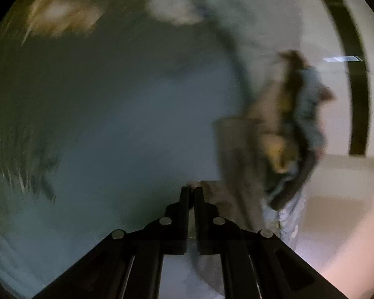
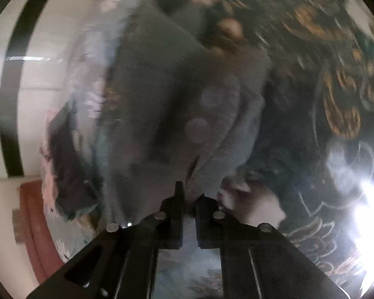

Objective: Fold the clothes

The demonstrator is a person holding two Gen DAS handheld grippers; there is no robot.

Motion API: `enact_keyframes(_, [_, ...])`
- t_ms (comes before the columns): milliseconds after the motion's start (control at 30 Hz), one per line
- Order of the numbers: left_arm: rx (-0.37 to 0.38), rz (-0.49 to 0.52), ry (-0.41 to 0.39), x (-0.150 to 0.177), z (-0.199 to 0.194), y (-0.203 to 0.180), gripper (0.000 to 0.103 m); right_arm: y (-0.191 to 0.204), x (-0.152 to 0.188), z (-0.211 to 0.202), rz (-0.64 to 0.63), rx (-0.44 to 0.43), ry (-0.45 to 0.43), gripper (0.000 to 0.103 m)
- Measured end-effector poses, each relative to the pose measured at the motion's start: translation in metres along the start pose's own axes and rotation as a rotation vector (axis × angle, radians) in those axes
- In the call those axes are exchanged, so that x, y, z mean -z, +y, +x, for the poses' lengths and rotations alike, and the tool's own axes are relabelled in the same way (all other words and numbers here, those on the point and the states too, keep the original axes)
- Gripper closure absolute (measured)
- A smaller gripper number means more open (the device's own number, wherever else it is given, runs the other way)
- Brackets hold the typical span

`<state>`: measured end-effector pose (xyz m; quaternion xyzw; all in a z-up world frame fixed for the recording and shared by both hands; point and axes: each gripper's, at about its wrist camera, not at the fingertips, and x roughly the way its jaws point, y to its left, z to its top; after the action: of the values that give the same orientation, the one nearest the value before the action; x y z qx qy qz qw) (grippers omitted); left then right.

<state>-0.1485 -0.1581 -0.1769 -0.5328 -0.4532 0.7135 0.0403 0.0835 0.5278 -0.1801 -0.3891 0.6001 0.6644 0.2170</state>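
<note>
Both views are motion-blurred. In the left wrist view a wide pale grey-blue cloth (image 1: 127, 114) fills most of the frame. My left gripper (image 1: 192, 190) has its fingers close together with a thin fold of that cloth between the tips. In the right wrist view a grey garment (image 2: 167, 94) hangs in front of the camera in bunched folds. My right gripper (image 2: 190, 191) is shut on its lower edge, and the fabric covers the tip of the right finger.
A dark patterned fabric with orange and white motifs (image 2: 331, 94) lies to the right. A heap of other clothes (image 1: 294, 129) hangs at the right of the left wrist view. A pale wall with a dark band (image 1: 359, 94) stands behind. A reddish-brown edge (image 2: 35, 219) shows low left.
</note>
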Motion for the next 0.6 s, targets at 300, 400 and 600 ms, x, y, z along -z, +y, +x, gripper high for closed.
enact_keyframes(300, [0.148, 0.353, -0.151, 0.010, -0.084, -0.047, 0.099, 0.004, 0.003, -0.055, -0.178, -0.049, -0.072, 0.096])
enact_keyframes(400, [0.022, 0.268, -0.095, 0.020, -0.058, 0.008, 0.099, -0.034, 0.008, -0.043, -0.122, 0.018, -0.018, 0.096])
enact_keyframes(600, [-0.065, -0.017, -0.035, 0.044, -0.037, 0.108, 0.099, -0.080, 0.022, -0.024, -0.038, 0.084, 0.037, 0.096])
